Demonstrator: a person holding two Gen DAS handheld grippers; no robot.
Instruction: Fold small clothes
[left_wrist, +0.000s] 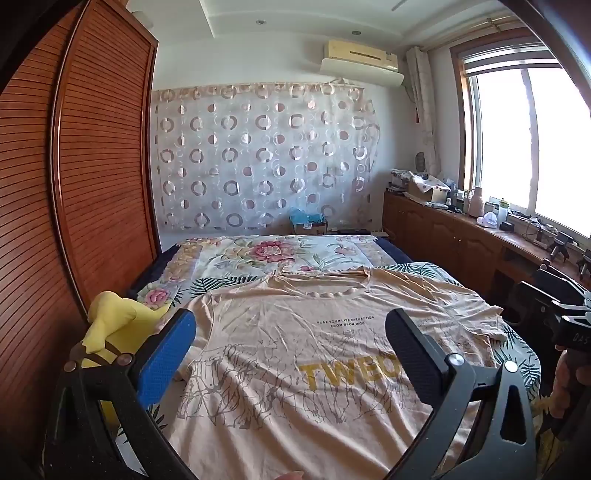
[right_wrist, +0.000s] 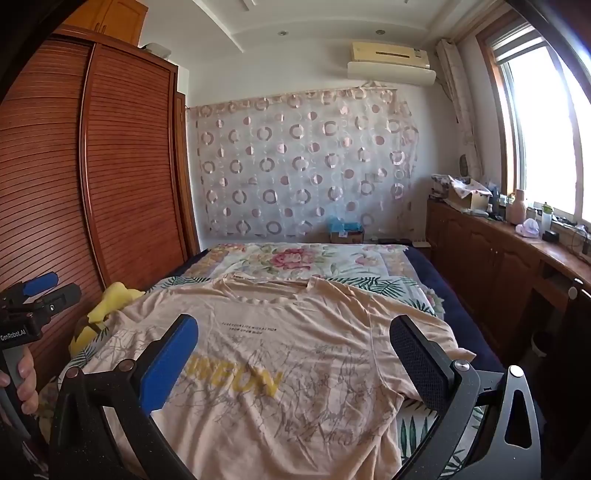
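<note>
A peach T-shirt (left_wrist: 295, 354) with yellow lettering and a grey line drawing lies spread flat, front up, on the bed, collar at the far end. It also shows in the right wrist view (right_wrist: 280, 354). My left gripper (left_wrist: 291, 354) is open and empty, held above the shirt's lower left part. My right gripper (right_wrist: 295, 358) is open and empty above the shirt's lower right part. Each gripper shows at the edge of the other's view: the right one (left_wrist: 561, 314) and the left one (right_wrist: 37, 295).
A yellow garment (left_wrist: 118, 325) lies at the bed's left edge beside the wooden wardrobe (left_wrist: 74, 184). A floral bedspread (left_wrist: 266, 254) covers the far bed. A wooden cabinet (right_wrist: 498, 258) with clutter runs along the right under the window.
</note>
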